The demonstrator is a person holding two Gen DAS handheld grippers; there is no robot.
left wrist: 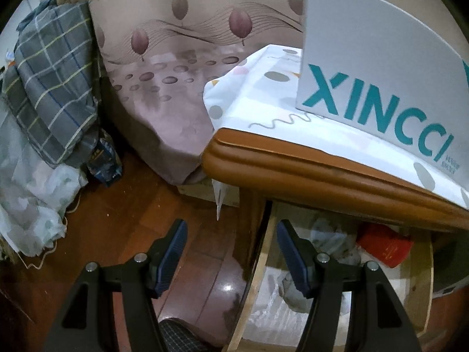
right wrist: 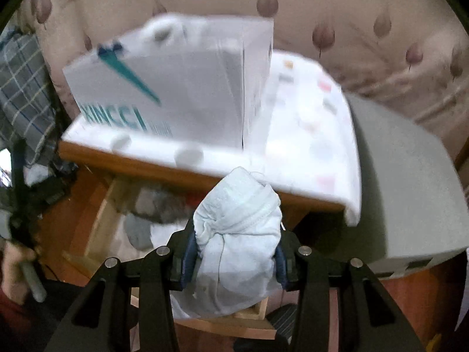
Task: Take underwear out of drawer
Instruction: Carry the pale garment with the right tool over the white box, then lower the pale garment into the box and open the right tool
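In the right wrist view my right gripper (right wrist: 234,252) is shut on a bunched pair of pale blue underwear (right wrist: 237,223), held above the open wooden drawer (right wrist: 101,211); the view is blurred. More grey and white clothes (right wrist: 155,202) lie in the drawer below. In the left wrist view my left gripper (left wrist: 231,252) stands open with nothing between its blue-padded fingers, straddling the drawer's left wall (left wrist: 258,267). Crumpled clothes (left wrist: 331,234) and a red box (left wrist: 387,245) lie inside that drawer.
A grey box with teal letters (left wrist: 378,67) stands on the cloth-covered nightstand top (left wrist: 263,108). A bed with a leaf-patterned sheet (left wrist: 167,67) is behind. Plaid bedding (left wrist: 52,85) is piled at the left. A grey case (right wrist: 410,193) sits right of the nightstand. A hand (right wrist: 14,267) shows at the left edge.
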